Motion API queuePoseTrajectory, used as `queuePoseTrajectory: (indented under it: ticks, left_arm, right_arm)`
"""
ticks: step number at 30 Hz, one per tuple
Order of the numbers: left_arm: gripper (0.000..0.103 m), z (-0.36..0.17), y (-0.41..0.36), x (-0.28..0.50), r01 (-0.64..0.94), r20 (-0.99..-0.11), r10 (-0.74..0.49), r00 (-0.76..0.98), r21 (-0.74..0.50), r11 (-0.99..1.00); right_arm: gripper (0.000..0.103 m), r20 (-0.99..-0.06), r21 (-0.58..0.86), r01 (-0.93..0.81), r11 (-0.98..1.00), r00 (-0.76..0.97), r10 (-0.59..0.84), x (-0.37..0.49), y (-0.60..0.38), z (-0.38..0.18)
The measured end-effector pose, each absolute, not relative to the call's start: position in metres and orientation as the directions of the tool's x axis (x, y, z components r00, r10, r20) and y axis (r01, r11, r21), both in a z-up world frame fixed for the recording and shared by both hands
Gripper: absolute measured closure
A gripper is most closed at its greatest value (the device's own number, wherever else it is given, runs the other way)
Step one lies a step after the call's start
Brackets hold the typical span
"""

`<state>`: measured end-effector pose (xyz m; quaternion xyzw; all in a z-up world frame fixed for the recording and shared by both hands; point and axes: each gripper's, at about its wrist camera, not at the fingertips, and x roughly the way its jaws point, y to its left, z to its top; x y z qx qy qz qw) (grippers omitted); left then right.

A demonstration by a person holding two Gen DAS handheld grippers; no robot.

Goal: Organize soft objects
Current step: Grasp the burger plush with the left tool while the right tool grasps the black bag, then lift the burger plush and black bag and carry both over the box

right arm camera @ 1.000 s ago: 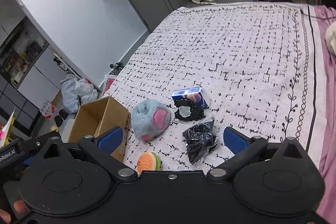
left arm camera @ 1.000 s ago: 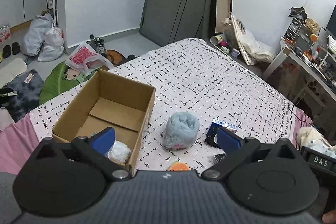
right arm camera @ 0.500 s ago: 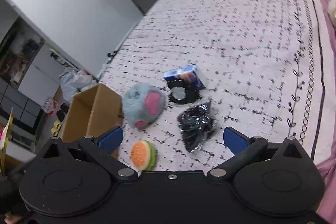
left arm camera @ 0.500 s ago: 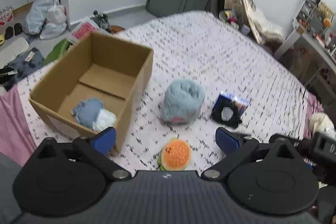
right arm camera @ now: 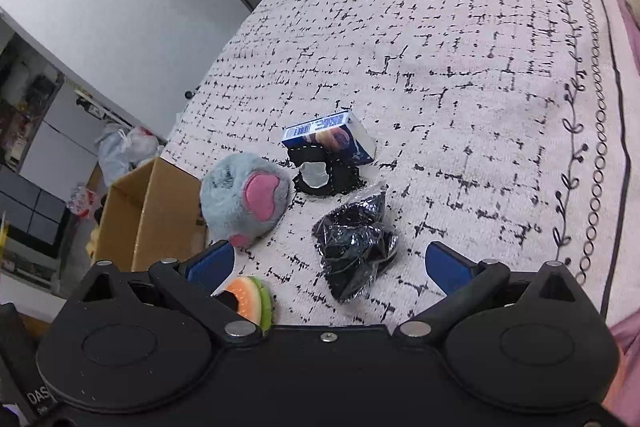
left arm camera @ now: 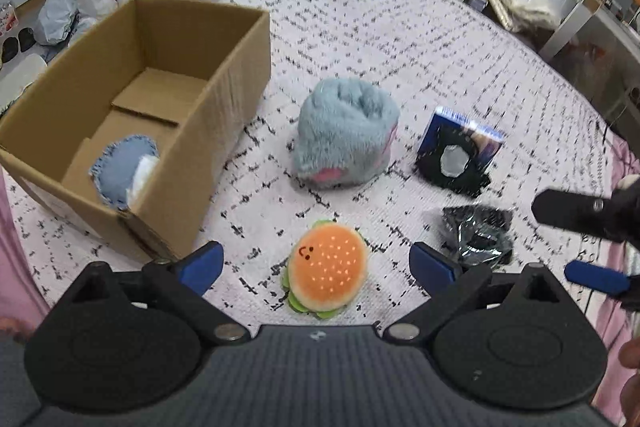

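Note:
A plush burger (left arm camera: 326,264) lies on the patterned bedspread between the open fingers of my left gripper (left arm camera: 316,267), nothing held. Beyond it sits a grey-blue fluffy plush (left arm camera: 346,135) with pink patches. The cardboard box (left arm camera: 224,95) at the left holds a denim-blue cushion (left arm camera: 122,169) and something white. My right gripper (right arm camera: 330,265) is open above a crumpled black plastic bag (right arm camera: 356,247); the burger (right arm camera: 250,301) shows by its left finger, the fluffy plush (right arm camera: 244,199) farther left. The right gripper's fingers (left arm camera: 592,277) appear at the left wrist view's right edge.
A blue carton (left arm camera: 464,135) with a black ring-shaped item (left arm camera: 454,167) against it lies right of the plush. Plastic bags (left arm camera: 76,3) and shoes lie on the floor beyond the box. A desk (left arm camera: 592,27) stands at the right, a pink sheet (right arm camera: 628,27) edges the bed.
My left gripper has swung forward and down toward the burger, which now lies between its fingers. The right gripper has dropped closer to the black bag. Both stay open.

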<state>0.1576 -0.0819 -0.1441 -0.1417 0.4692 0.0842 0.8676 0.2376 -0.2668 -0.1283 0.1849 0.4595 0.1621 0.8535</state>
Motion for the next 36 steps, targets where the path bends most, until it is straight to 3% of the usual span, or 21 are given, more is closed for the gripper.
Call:
queuePoseTrajectory:
  ticks: [9,18,23,25,30,36]
  left_arm:
    - [0.017,-0.173,-0.085,0.167,-0.301,-0.867,0.013,0.498,-0.159,0.94]
    - [0.055,-0.184,-0.084,0.169,-0.321,-0.869,0.027,0.494,-0.153,0.935]
    - [0.059,-0.181,-0.08,0.168,-0.338,-0.863,0.03,0.504,-0.166,0.926]
    - [0.06,-0.179,-0.079,0.166,-0.343,-0.86,0.034,0.509,-0.167,0.924]
    - [0.06,-0.165,-0.077,0.159,-0.346,-0.846,0.039,0.532,-0.175,0.922]
    - [0.06,-0.14,-0.078,0.151,-0.325,-0.813,0.041,0.58,-0.185,0.927]
  right_arm:
    - [0.0,-0.754,0.411,-0.141,0.901,0.502,0.423,0.253,-0.257,-0.143]
    - [0.001,-0.805,0.304,-0.176,0.936,0.478,0.351,0.262,-0.238,-0.16]
    - [0.016,-0.822,0.249,-0.214,0.945,0.469,0.323,0.261,-0.228,-0.167]
    - [0.041,-0.831,0.23,-0.226,0.946,0.46,0.312,0.26,-0.226,-0.17]
    - [0.053,-0.815,0.201,-0.242,0.949,0.496,0.299,0.252,-0.226,-0.163]
    - [0.057,-0.768,0.208,-0.26,0.943,0.553,0.322,0.24,-0.227,-0.146]
